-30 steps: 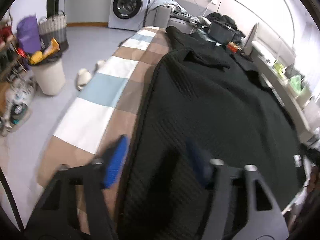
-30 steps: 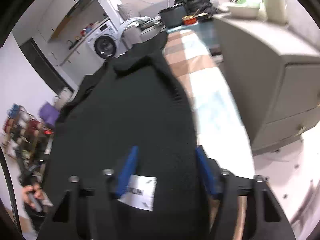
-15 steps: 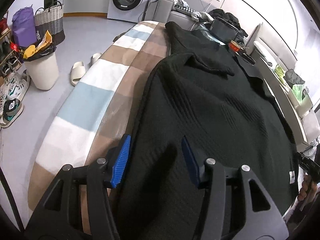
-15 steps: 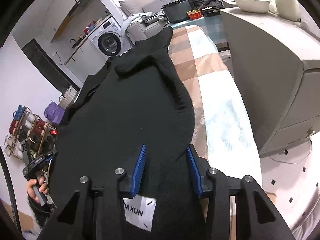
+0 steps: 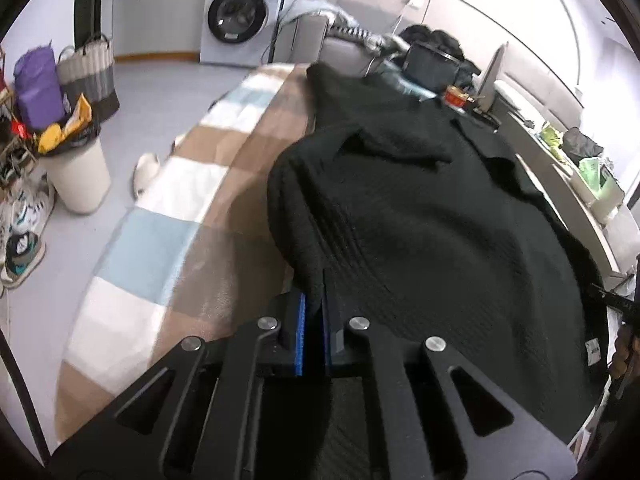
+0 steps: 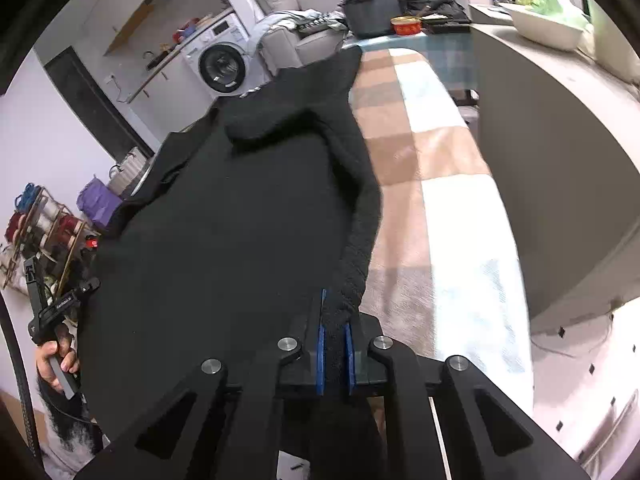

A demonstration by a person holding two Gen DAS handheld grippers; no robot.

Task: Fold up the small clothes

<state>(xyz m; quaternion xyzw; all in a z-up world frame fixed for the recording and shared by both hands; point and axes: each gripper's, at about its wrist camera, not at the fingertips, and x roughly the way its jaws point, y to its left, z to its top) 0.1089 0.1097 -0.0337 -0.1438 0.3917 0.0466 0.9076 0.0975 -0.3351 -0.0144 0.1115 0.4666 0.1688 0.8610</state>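
Black knit garment [image 5: 420,220] lying across checked surface [image 5: 160,240]; left gripper [image 5: 314,304] and right gripper [image 6: 335,320] pinching garment's near edge, jaws clamped.

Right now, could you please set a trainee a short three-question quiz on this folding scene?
1. True or false: the left gripper is shut on the black sweater.
2. Which edge of the sweater does the right gripper pinch? A) the edge beside the bare checked blanket B) the collar C) nothing
3. Fill in: the appliance against the far wall is a ____.

Key:
1. True
2. A
3. Washing machine
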